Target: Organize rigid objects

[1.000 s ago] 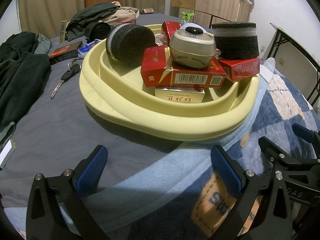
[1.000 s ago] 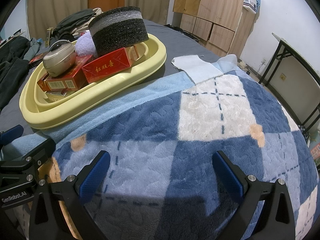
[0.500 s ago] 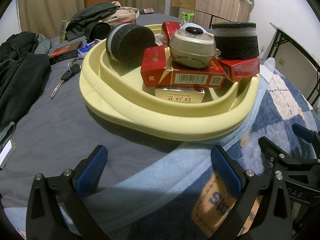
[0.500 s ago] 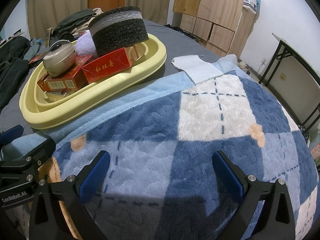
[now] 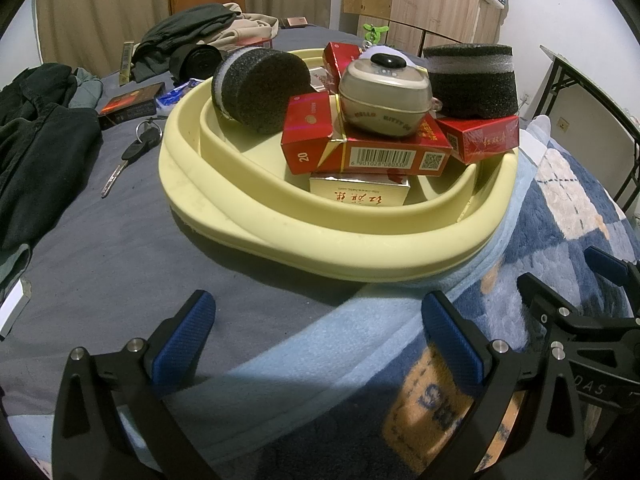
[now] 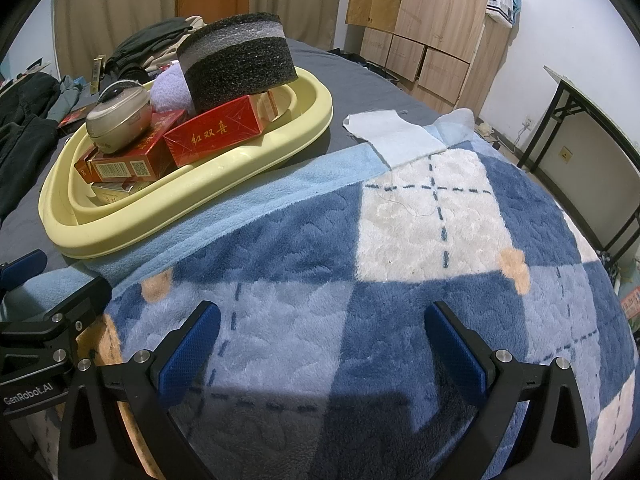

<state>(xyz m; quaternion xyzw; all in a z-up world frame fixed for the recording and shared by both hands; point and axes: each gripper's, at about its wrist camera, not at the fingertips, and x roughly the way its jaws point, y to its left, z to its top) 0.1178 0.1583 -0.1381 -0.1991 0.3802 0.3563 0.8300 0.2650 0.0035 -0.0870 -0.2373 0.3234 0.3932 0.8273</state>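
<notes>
Where bedding bunches, keys (image 5: 136, 150) beside basin (image 5: 256, 236)

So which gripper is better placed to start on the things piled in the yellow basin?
Left. The left gripper is open and faces the basin and its pile head-on. The right gripper, also open, points over bare blanket, with the basin off to its left.

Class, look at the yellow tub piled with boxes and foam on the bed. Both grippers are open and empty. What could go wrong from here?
1. The beige case sits atop stacked red boxes; pulling a box out could topple it.
2. The foam block rests on a red box above the tub rim, so a nudge might roll it out.
3. The tub partly overlaps the blanket, so it may rock when pushed.
</notes>
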